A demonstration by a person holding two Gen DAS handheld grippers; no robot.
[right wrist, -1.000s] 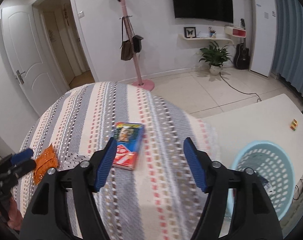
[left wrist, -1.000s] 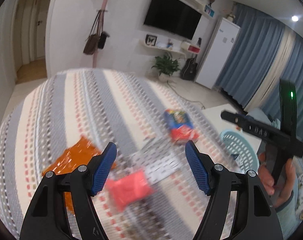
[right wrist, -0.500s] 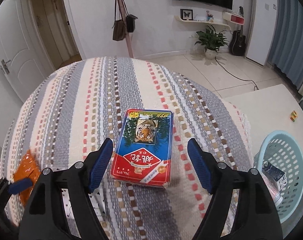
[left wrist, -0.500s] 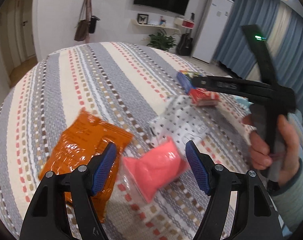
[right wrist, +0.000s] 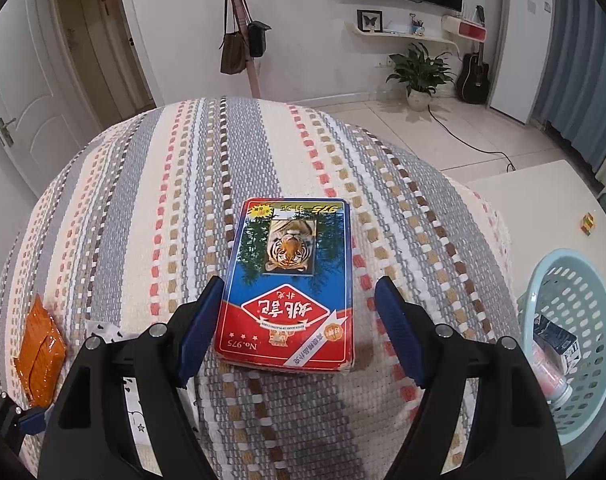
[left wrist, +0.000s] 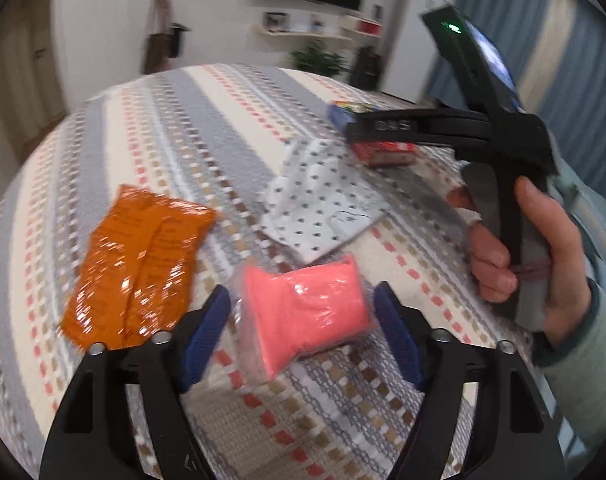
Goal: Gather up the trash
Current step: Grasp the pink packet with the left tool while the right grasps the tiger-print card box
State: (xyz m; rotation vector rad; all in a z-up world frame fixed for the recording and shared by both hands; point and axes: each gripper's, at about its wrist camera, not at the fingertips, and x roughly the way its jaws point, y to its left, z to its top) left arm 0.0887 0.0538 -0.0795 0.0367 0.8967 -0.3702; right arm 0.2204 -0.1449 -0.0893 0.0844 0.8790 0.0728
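A pink plastic-wrapped packet (left wrist: pixel 303 312) lies on the striped cloth between the fingers of my left gripper (left wrist: pixel 301 336). Its jaws are opening, and the pads stand just off the packet's sides. An orange foil packet (left wrist: pixel 139 268) lies to its left and a white dotted wrapper (left wrist: pixel 323 208) behind it. In the right wrist view a red and blue card box with a tiger picture (right wrist: pixel 291 280) lies flat between the fingers of my right gripper (right wrist: pixel 299 296), which is open. The left pad is close to the box's edge and the right pad stands apart from it.
A pale blue basket (right wrist: pixel 543 280) stands low at the right beyond the cloth's edge, holding a dark carton (right wrist: pixel 555 340) and a bottle. A person's hand (left wrist: pixel 543 248) holds the right gripper. A white low table (right wrist: pixel 543 196) carries a small cube.
My left gripper has come down over the pink packet, which now lies between its fingers. My right gripper has moved in and down until its fingers flank the card box.
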